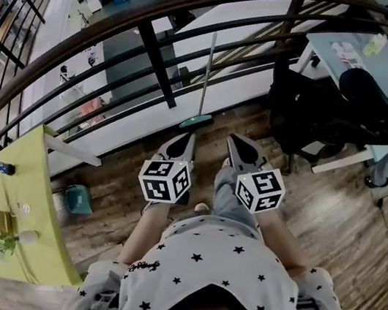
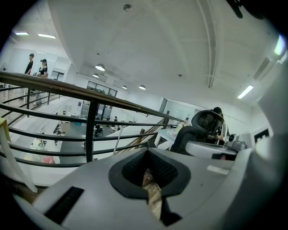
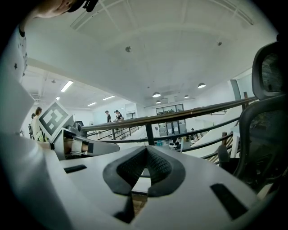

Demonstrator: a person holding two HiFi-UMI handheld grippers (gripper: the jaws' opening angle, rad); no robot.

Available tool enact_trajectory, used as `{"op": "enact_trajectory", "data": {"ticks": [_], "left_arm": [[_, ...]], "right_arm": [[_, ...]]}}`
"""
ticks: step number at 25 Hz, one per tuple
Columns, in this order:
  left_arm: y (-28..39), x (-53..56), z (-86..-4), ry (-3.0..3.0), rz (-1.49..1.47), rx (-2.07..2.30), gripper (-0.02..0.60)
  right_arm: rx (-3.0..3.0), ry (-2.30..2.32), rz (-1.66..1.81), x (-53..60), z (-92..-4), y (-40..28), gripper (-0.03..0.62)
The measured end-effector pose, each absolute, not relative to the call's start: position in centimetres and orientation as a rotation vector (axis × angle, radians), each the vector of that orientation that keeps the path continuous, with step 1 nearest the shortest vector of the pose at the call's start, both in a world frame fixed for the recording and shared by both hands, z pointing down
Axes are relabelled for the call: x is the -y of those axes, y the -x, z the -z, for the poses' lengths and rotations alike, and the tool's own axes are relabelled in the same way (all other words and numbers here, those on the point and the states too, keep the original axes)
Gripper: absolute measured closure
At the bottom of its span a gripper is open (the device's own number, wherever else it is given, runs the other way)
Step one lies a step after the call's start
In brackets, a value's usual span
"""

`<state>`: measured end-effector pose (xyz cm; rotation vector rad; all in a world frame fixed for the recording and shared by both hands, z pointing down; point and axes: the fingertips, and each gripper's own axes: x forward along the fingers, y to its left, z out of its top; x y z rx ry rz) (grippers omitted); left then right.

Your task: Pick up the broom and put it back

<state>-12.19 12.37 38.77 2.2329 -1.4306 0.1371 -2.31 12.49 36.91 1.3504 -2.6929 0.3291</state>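
Broom (image 1: 206,78) stands nearly upright against the dark railing (image 1: 153,47), straight ahead of you on the far side. Its teal head is down at the foot of the rail and its pale handle rises past the bars.

Your left gripper (image 1: 192,136) points at the broom head, near it but not touching. Its fingers are clenched tip to tip with nothing between them; through the gap lower down you see only the wooden floor (image 1: 334,205).

Your right gripper (image 1: 231,137) sits just beside the left, level with it and a little right of the broom. Its fingers are clenched too, and empty.

In the left gripper view, a thin pale pole (image 2: 118,143) slanting in front of the rails is probably the broom handle; the view is too small to be sure.

Yellow desk (image 1: 44,243) is near left, with small items on it. A black office chair (image 1: 306,111) is right of the broom, against the rail.
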Motion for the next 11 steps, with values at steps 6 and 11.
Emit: {"op": "enact_trajectory", "data": {"ticks": [6,11], "left_arm": [[12.15,-12.28,-38.93,-2.222,-0.121,1.428,0.571],[11.98,-12.13,-39.04,-2.214,-0.112,1.422,0.571]], "right_arm": [[2.703,-1.356,-0.331,-12.42,-36.63,2.08,0.602],[2.711,-1.357,-0.330,-12.36,-36.38,1.89,0.602]]}}
